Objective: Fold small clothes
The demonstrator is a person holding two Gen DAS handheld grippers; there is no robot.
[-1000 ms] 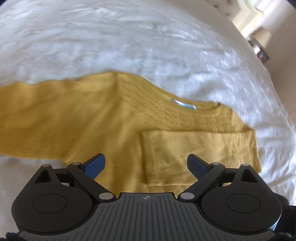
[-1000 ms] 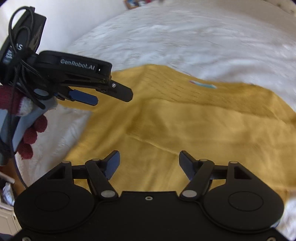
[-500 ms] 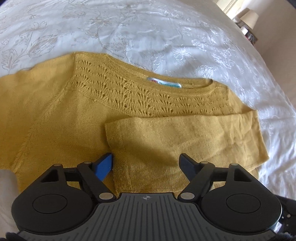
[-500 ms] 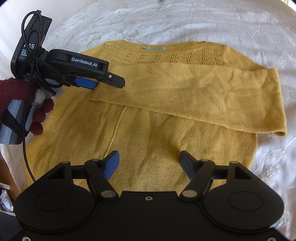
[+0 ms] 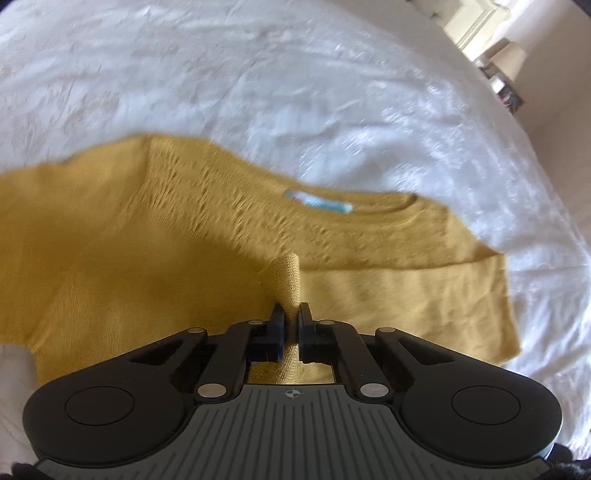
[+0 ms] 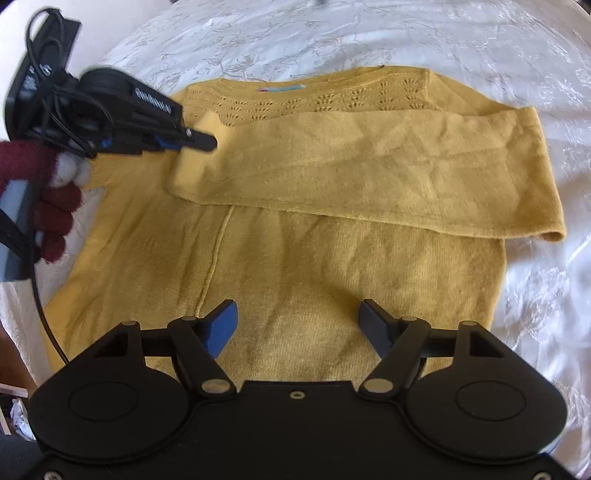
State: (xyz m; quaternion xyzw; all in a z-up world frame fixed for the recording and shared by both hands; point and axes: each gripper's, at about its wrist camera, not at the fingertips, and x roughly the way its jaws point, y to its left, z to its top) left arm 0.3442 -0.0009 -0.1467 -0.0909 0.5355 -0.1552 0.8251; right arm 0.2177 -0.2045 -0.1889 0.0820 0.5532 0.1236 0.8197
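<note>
A white bedspread with a raised floral pattern covers the bed, its surface creased and washed by bright daylight that leaves glossy patches across the far side. Beyond the bed's far right corner, in the left wrist view, stand pale cream walls, a cream panelled piece of furniture and a lamp with a light shade, all blurred.

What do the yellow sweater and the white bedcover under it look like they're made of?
Yellow sweater: looks like a soft, matte fine knit, wool or cotton blend, hard to say which; an openwork lace pattern runs below the neckline, and it creases limply where the left tongs pinch the folded sleeve.
White bedcover: looks like woven cotton with raised floral embroidery, slightly glossy and crinkled.
</note>
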